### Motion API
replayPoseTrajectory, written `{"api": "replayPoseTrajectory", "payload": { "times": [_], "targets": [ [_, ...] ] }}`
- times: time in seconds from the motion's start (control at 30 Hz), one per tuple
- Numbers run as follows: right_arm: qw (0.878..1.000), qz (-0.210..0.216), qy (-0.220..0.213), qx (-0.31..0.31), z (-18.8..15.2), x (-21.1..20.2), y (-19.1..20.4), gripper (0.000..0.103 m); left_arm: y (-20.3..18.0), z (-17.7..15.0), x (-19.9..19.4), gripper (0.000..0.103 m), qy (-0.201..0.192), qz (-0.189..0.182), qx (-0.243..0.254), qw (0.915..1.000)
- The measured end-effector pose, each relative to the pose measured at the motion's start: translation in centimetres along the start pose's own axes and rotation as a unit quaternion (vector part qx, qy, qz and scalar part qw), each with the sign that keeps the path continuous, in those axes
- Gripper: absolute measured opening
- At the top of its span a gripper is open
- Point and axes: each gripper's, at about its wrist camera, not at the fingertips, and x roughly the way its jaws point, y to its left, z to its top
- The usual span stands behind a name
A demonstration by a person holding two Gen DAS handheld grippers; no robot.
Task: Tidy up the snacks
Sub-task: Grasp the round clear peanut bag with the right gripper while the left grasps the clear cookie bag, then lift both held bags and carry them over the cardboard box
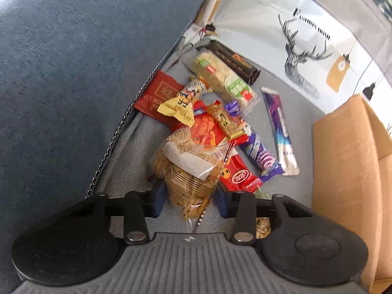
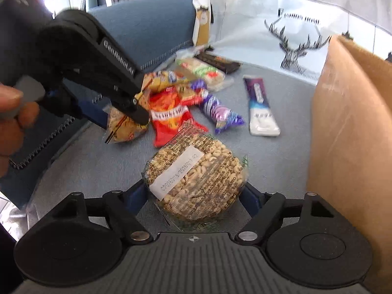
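Fingers (image 1: 221, 201) of left gripper (image 1: 188, 199) pinch cracker pack (image 1: 186, 178); right gripper (image 2: 193, 194) brackets puffed-grain cake (image 2: 196, 178).

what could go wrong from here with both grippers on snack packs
The left gripper pinches a clear cracker bag at its crinkly end, so it may slip or crush. The round puffed-grain pack nearly fills the right gripper. Lifting could drag the snack pile.
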Motion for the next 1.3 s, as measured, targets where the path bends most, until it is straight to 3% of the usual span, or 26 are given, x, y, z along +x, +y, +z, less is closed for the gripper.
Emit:
{"api": "replayPoseTrajectory", "payload": {
  "times": [0.2,0.5,0.73,0.93,1.1,1.3],
  "targets": [
    [0.999,-0.004,-0.036,-0.014,0.5,-2.3,0.2,0.08,0.1,0.2,-1.9,0.036,-0.038,-0.035,-0.011,0.9986],
    [0.994,-0.017,-0.098,-0.039,1.6,-6.3,0.5,0.08,0.2,0.4,-4.3,0.036,-0.086,-0.078,-0.033,0.9927],
    [0.991,-0.028,-0.126,-0.023,3.9,-10.1,-1.1,0.08,-0.4,0.1,-5.5,0.036,-0.101,-0.102,-0.037,0.9889],
    [0.986,-0.049,-0.158,-0.017,5.5,-14.2,-4.7,0.08,-1.6,-0.2,-6.5,0.036,-0.112,-0.123,-0.036,0.9855],
    [0.978,-0.094,-0.184,-0.012,6.5,-17.3,-9.8,0.08,-4.2,-0.9,-7.6,0.036,-0.135,-0.146,-0.016,0.98],
    [0.971,-0.137,-0.182,0.072,4.1,-18.1,-16.4,0.08,-8.9,-2.3,-9.4,0.036,-0.189,-0.183,0.021,0.9647]
  ]
}}
